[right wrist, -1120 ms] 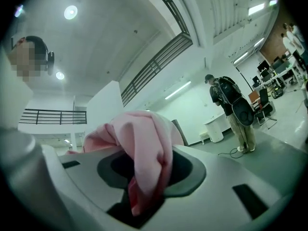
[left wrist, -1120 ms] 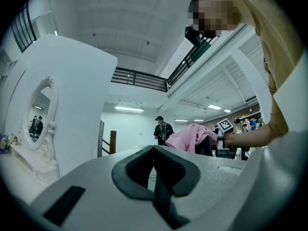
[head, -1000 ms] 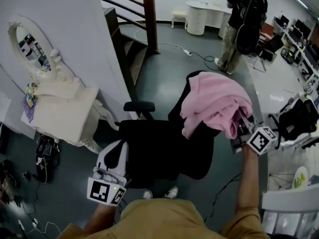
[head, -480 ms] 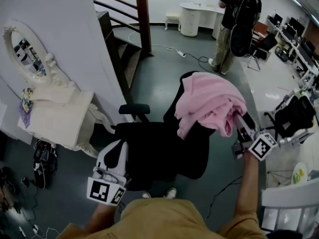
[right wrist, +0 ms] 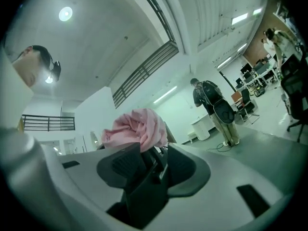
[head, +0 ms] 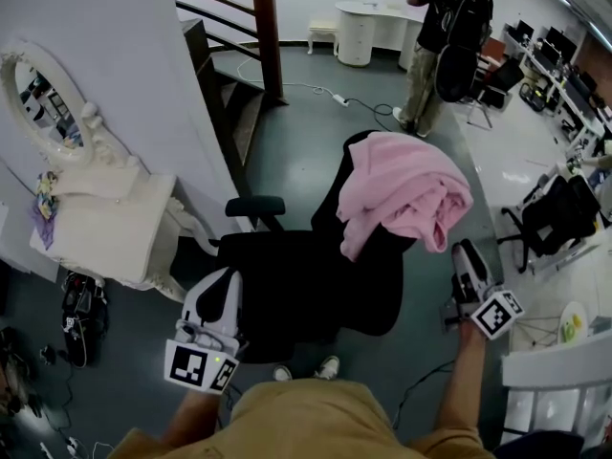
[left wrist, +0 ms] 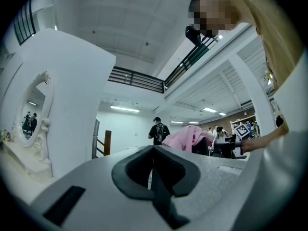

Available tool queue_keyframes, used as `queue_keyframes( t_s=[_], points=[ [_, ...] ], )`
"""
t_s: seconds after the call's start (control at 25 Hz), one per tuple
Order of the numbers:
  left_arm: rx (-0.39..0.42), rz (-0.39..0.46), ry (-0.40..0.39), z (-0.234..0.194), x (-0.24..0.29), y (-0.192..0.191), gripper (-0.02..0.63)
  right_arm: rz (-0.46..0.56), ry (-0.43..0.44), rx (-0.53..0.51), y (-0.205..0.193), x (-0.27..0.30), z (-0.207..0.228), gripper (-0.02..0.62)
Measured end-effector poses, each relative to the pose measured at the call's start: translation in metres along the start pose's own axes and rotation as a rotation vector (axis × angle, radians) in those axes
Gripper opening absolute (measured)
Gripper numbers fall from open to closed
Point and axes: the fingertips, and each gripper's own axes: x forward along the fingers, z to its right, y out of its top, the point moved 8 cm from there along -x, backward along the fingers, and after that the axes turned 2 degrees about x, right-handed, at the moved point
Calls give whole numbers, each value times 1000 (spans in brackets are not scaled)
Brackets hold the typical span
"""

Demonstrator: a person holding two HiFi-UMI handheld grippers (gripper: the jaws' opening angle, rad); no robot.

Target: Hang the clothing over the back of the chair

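**One chair [head: 306, 285], one heap of clothing [head: 402, 194]**

Across the top edge of the chair's back lay the pink clothing, bunched and lopsided; spreading it evenly would probably stop it sliding. The right hand-held gripper [head: 464, 254], nearby, empty, jaws apart, had just been closing. The left hand-held gripper [head: 226, 280] had its jaws together, empty.

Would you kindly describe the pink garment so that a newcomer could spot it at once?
Find the black office chair in the middle of the grey-green floor, near the white dressing table. Over the top of its back lies the garment, bunched. It is the only pink thing around, soft and crumpled against black.
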Motion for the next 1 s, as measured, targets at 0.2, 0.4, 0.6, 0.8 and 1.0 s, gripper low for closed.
queue_keyframes(
  t_s=[0.2,0.4,0.6,0.8,1.0],
  points=[
    [2,4,4,-8,-10,2,5,-55,-93,0,-37,-25,-2,92],
    [-1,-2,8,-15,-25,3,5,-67,-161,-26,-70,-40,-22,2],
    [-2,1,0,-21,-37,4,5,-99,-292,-33,-97,-59,-32,2],
    [-9,6,-13,-27,-48,2,5,-83,-331,-57,-98,-73,-55,2],
    [-9,25,-23,-34,-60,2,4,-5,-309,-175,-56,-75,-94,3]
  ],
)
